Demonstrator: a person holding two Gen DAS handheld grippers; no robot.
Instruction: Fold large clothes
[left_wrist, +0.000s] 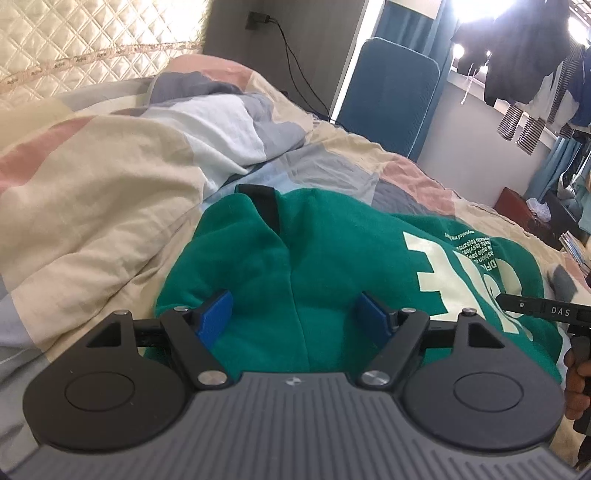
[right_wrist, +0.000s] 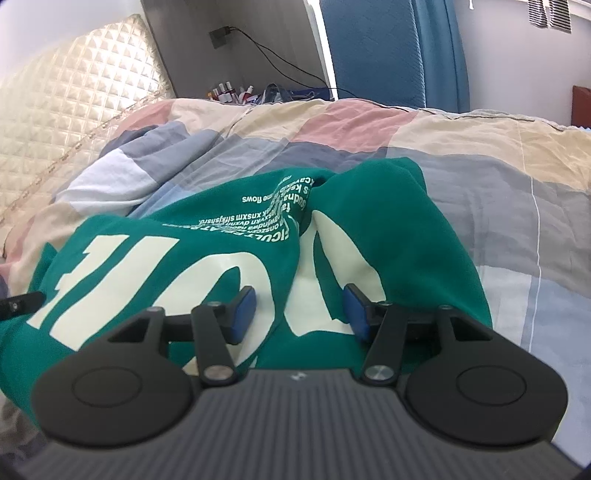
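A green sweatshirt (left_wrist: 295, 258) with large cream letters and small white print lies bunched on the bed. It also shows in the right wrist view (right_wrist: 207, 236). My left gripper (left_wrist: 295, 315) is open, its blue pads low over the plain green part near a dark collar strip (left_wrist: 264, 201). My right gripper (right_wrist: 299, 308) is open over the cream lettering, a fold of cloth rising between its pads. The right gripper's body shows at the right edge of the left wrist view (left_wrist: 546, 310).
The bed has a patchwork duvet (left_wrist: 110, 177) in beige, pink, grey and white, heaped at the left. A quilted headboard (left_wrist: 74, 40) stands behind. A blue panel (left_wrist: 388, 92), hanging clothes (left_wrist: 535, 74) and a bedside shelf with bottles (right_wrist: 232, 92) lie beyond the bed.
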